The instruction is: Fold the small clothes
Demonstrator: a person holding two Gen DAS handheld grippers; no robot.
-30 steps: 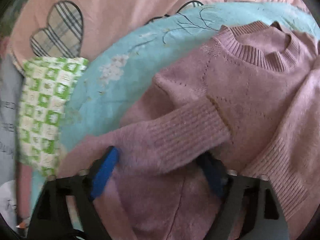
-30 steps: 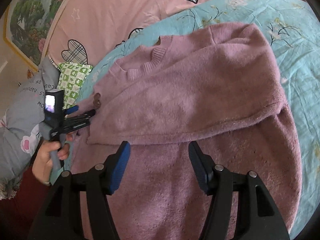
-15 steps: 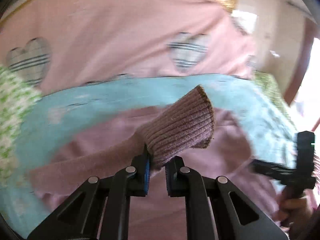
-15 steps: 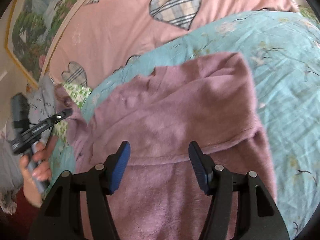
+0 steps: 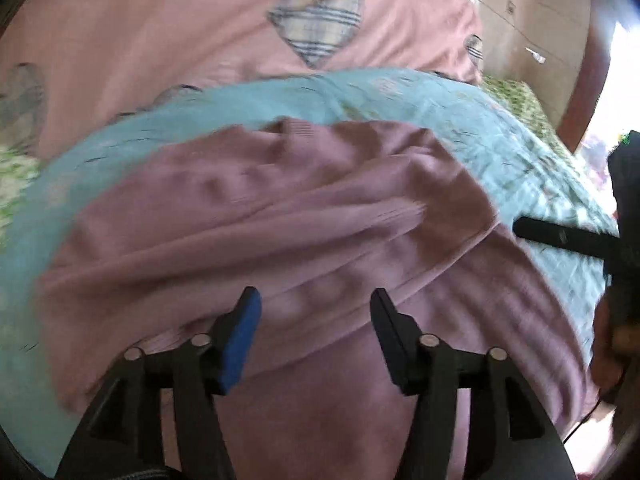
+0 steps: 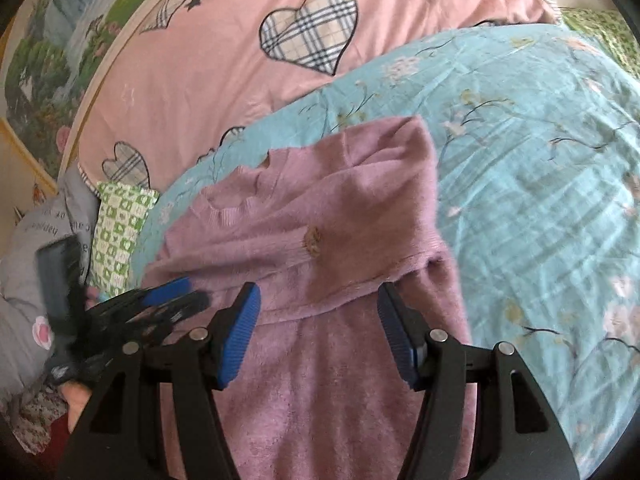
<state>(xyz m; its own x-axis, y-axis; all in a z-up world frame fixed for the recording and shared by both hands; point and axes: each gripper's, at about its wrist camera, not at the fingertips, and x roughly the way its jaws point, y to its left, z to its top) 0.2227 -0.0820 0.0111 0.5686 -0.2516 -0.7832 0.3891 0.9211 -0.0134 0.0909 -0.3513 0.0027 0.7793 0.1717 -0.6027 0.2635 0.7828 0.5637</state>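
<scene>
Over the mauve sweater (image 6: 332,380) on the blue sheet (image 6: 540,184), left claw (image 5: 316,320) and right claw (image 6: 320,324) hover spread apart, empty.

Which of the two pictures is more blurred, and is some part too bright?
Left wrist view: strong motion blur smears the pink sweater and blue quilt; the window area at the right edge is overexposed. Right wrist view: much sharper, with plaid hearts crisp, only the left tool blurred; fisheye bending in both.
</scene>
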